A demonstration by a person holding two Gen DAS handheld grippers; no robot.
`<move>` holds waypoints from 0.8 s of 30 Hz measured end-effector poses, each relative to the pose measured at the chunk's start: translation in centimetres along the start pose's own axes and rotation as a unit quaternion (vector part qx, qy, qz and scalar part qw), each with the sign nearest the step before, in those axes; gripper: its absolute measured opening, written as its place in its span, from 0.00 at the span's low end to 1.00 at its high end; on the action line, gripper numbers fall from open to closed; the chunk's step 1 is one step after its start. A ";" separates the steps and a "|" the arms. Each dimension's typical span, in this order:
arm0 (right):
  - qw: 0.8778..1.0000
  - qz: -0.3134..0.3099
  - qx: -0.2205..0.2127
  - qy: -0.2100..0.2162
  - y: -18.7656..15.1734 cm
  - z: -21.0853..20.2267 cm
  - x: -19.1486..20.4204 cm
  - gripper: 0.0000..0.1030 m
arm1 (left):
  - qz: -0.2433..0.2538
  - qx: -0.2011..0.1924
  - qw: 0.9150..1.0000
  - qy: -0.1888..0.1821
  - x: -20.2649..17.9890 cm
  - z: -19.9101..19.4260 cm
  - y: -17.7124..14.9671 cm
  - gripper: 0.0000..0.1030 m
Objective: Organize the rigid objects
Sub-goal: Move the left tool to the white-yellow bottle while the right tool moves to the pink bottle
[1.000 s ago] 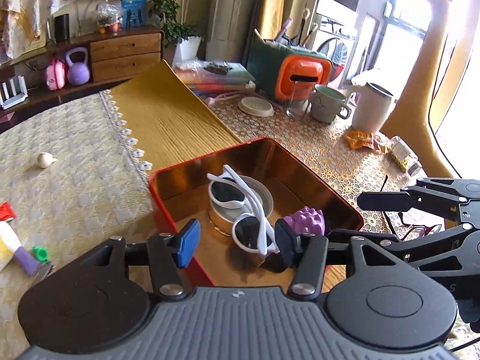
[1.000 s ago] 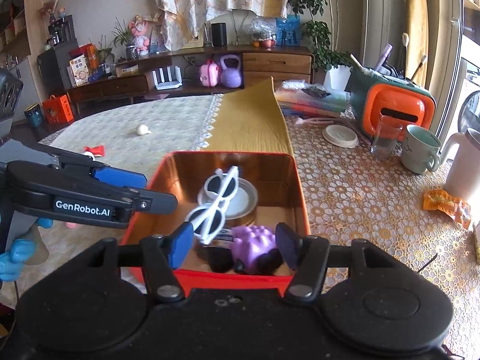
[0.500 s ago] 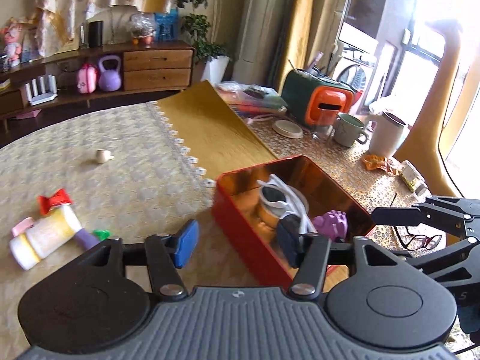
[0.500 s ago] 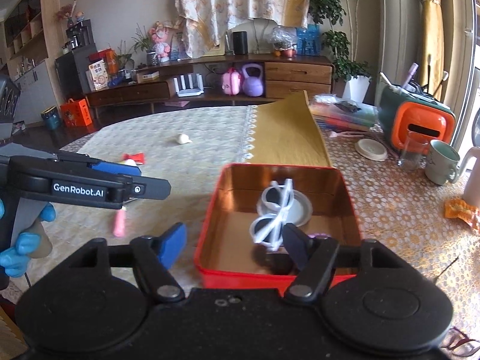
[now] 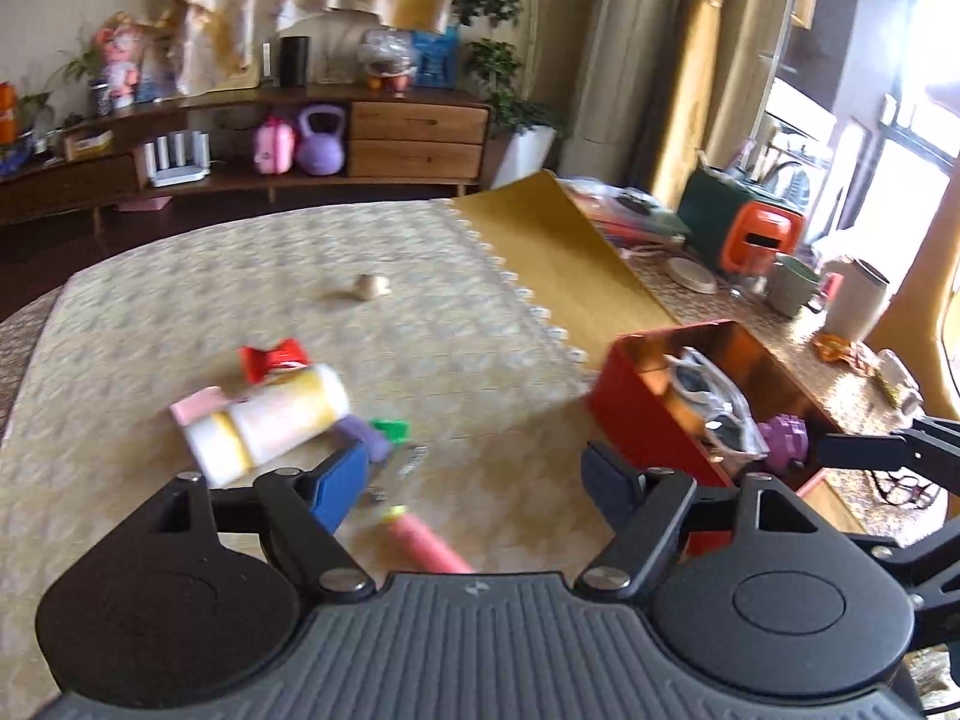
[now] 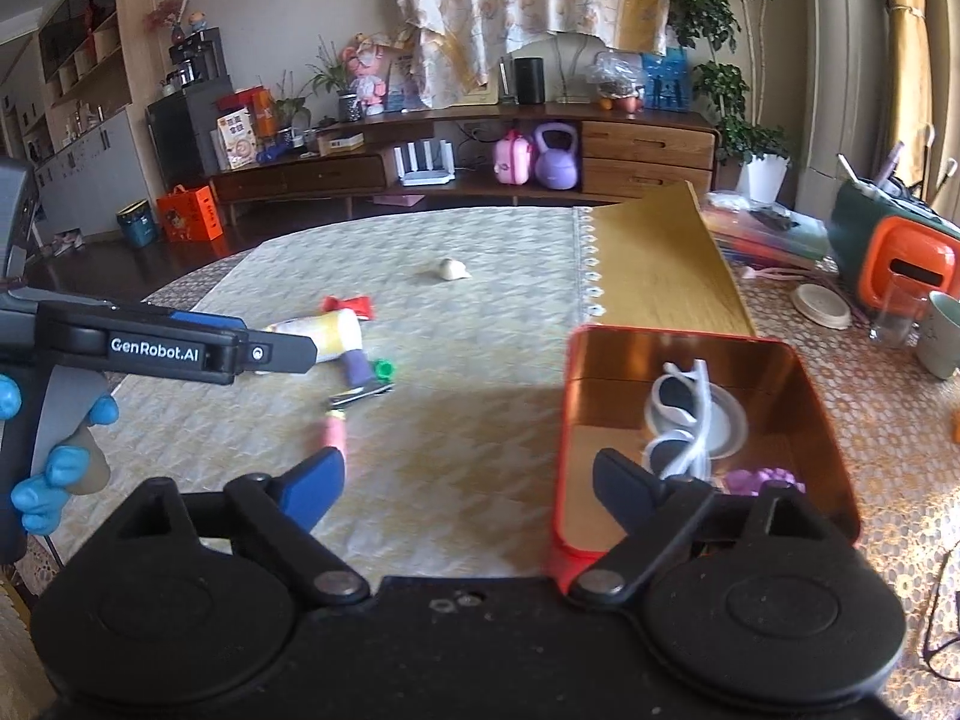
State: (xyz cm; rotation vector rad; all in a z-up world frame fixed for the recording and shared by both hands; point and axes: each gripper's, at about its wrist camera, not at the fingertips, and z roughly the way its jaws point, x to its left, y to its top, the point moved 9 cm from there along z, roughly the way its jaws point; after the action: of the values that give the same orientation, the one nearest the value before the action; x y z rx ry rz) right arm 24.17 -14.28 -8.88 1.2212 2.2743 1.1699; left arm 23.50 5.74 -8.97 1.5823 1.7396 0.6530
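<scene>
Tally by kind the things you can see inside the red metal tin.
White plastic sunglasses: 1
Round pale disc under the sunglasses: 1
Purple knobbly toy: 1
Total visible: 3

A lived-in home, most likely a living and dining room. Across the back of the frame runs a low wooden sideboard with drawers, a purple kettlebell, a speaker and toys beneath floral curtains; potted plants stand upper right, and a lace-edged tablecloth fills the centre.
</scene>
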 end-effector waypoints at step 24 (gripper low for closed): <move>0.998 -0.037 0.040 0.034 -0.2 6.8 6.6 1.00 | -0.007 0.018 0.999 0.029 10.8 3.3 0.5 0.80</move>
State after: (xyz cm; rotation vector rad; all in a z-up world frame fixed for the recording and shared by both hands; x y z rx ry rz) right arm 24.19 -5.56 -12.50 1.1318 2.4171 1.1201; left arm 26.13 16.19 -12.34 1.5893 1.8125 0.6713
